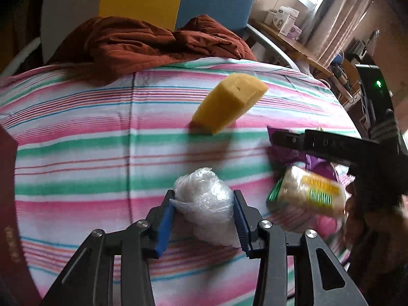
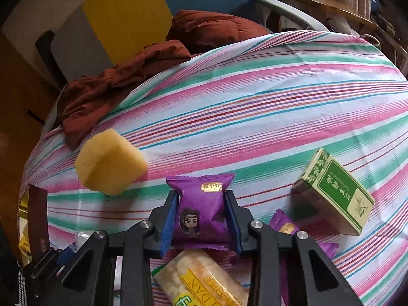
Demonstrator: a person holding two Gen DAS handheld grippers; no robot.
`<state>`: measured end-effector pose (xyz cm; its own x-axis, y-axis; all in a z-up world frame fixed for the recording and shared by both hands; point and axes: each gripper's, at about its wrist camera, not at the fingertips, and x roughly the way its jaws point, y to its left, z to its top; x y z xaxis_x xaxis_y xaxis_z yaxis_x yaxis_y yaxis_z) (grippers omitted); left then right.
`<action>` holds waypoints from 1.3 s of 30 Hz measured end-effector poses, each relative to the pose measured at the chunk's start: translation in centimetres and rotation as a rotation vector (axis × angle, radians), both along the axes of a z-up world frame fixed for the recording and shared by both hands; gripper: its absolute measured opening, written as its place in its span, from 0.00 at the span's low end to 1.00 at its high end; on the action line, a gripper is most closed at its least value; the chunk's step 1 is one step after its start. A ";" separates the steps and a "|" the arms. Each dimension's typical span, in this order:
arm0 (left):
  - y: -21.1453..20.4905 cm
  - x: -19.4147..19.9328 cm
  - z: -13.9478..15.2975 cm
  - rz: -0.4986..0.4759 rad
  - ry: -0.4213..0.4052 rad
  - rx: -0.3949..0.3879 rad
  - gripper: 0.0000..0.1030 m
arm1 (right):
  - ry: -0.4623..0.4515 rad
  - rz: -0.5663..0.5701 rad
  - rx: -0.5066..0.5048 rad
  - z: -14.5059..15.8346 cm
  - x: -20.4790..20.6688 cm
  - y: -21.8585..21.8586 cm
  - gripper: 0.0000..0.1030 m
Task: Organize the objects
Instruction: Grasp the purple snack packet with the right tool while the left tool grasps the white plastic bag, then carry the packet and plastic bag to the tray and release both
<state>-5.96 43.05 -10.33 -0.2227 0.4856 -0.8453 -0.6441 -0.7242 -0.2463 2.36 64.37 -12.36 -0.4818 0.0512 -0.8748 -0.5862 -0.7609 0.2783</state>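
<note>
My left gripper [image 1: 204, 204] is shut on a crumpled clear plastic bag [image 1: 204, 204], held just above the striped bedsheet [image 1: 89, 127]. My right gripper [image 2: 201, 209] is shut on a purple snack packet [image 2: 201, 211] with a cartoon figure; it shows at the right of the left wrist view [image 1: 331, 145]. A yellow sponge [image 1: 229, 104] lies on the sheet beyond both grippers, also seen in the right wrist view [image 2: 109, 163]. A rice cracker packet [image 2: 201, 280] lies under the right gripper, blurred in the left wrist view [image 1: 308, 193].
A green and cream box [image 2: 334, 193] lies on the sheet to the right, with more purple packets [image 2: 283, 224] beside it. A rust-brown quilted garment [image 1: 142, 46] is heaped at the far end of the bed. A dark red flat object [image 2: 38, 219] stands at the left.
</note>
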 end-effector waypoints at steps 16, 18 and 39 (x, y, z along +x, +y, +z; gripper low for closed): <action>-8.4 2.6 6.9 -0.010 0.153 0.050 0.40 | 0.121 0.097 0.067 4.2 0.2 -3.1 0.33; -9.7 2.8 8.2 -0.003 0.184 0.066 0.40 | 0.127 0.100 0.068 4.8 0.1 -3.8 0.33; -24.8 2.6 12.5 0.187 0.323 0.129 0.40 | 0.318 0.338 0.021 12.2 -1.4 -21.5 0.33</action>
